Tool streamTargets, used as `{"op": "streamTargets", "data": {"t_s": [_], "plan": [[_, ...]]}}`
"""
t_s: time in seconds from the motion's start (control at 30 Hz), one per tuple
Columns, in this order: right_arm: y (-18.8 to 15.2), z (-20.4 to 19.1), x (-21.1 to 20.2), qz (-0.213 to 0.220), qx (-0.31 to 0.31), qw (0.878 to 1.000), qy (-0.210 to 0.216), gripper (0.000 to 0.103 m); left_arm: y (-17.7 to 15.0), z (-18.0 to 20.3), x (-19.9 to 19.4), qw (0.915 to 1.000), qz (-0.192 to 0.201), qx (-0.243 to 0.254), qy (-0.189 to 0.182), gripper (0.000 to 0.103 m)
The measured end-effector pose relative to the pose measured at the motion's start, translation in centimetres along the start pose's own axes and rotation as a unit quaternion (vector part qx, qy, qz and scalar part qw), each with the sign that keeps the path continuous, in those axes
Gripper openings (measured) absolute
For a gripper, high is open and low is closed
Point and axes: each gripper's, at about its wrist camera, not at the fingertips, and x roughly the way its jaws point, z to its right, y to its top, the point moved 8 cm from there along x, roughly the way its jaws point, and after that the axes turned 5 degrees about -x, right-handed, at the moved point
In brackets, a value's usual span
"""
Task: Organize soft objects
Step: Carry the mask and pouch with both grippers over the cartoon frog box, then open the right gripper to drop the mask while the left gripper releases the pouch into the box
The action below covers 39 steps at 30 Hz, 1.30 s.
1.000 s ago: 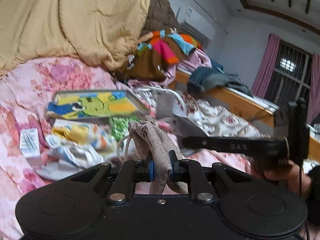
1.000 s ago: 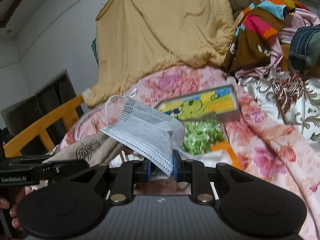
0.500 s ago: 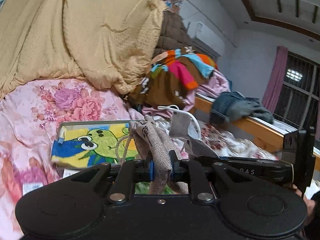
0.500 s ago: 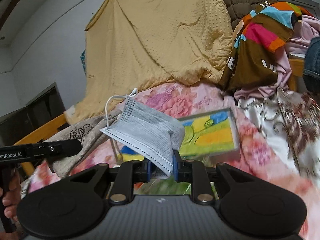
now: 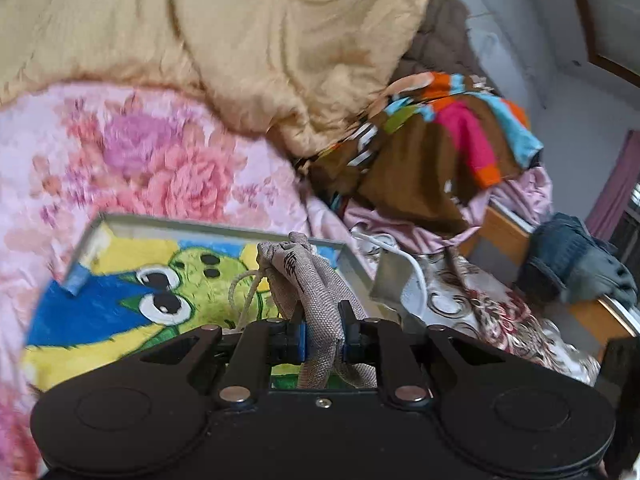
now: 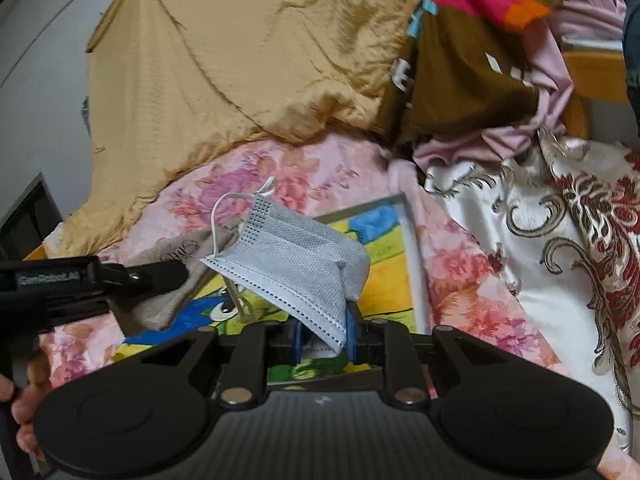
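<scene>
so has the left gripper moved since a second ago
Yes. The left gripper, shut on the cloth pouch, has come forward over the cartoon box, nearer the tan blanket.

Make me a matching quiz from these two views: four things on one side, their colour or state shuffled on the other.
Things:
1. pouch
2. mask
3. tray
4. blanket

States:
A. tan, heaped at the back
B. clamped in the right gripper
C. lying on the floral bedding, cartoon picture inside
D. clamped in the left gripper

Pairs: 1-D, 2-B, 3-C, 4-A
</scene>
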Motion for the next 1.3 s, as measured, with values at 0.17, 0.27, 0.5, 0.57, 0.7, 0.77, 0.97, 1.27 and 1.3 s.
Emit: {"op": "streamTargets", "data": {"t_s": [0.17, 0.27, 0.5, 0.57, 0.7, 0.77, 0.97, 1.27, 1.3], "plan": [[-0.4, 0.3, 1.4, -0.016, -0.011, 1.000, -0.014, 0.023, -1.4, -1.1, 3.1, 0.9992, -0.029, -0.009, 0.026, 0.016], [-0.7, 0.2, 2.2, -0.028, -0.016, 0.999, -0.020, 0.023, -2.3, -1.8, 4.2, 0.9977, -0.048, -0.004, 0.047, 0.016], [-1.4, 0.0, 3.0, -0.050, -0.019, 0.998, -0.023, 0.030, -3.7, -2.8, 5.3, 0.9943, -0.074, 0.002, 0.076, 0.020], [-1.4, 0.0, 3.0, -0.053, -0.018, 0.998, -0.025, 0.036, -3.8, -2.9, 5.3, 0.9942, -0.077, 0.002, 0.075, 0.021], [-1.4, 0.2, 2.9, -0.060, -0.022, 0.997, -0.032, 0.048, -3.9, -3.3, 5.1, 0.9932, -0.081, -0.006, 0.083, 0.031], [-1.4, 0.3, 2.8, -0.060, -0.021, 0.997, -0.033, 0.058, -3.8, -3.4, 4.8, 0.9929, -0.080, -0.010, 0.088, 0.035], [-0.7, 0.0, 1.8, -0.052, -0.029, 0.998, -0.033, 0.080, -3.1, -3.0, 3.1, 0.9938, -0.059, -0.013, 0.094, 0.063], [0.5, -0.8, -0.4, -0.029, -0.049, 0.998, -0.030, 0.099, -2.4, -1.6, -0.4, 0.9955, -0.030, -0.011, 0.090, 0.085], [0.5, -0.9, -0.5, -0.031, -0.051, 0.998, -0.027, 0.099, -2.4, -1.5, -0.8, 0.9955, -0.029, -0.010, 0.090, 0.085]]}}
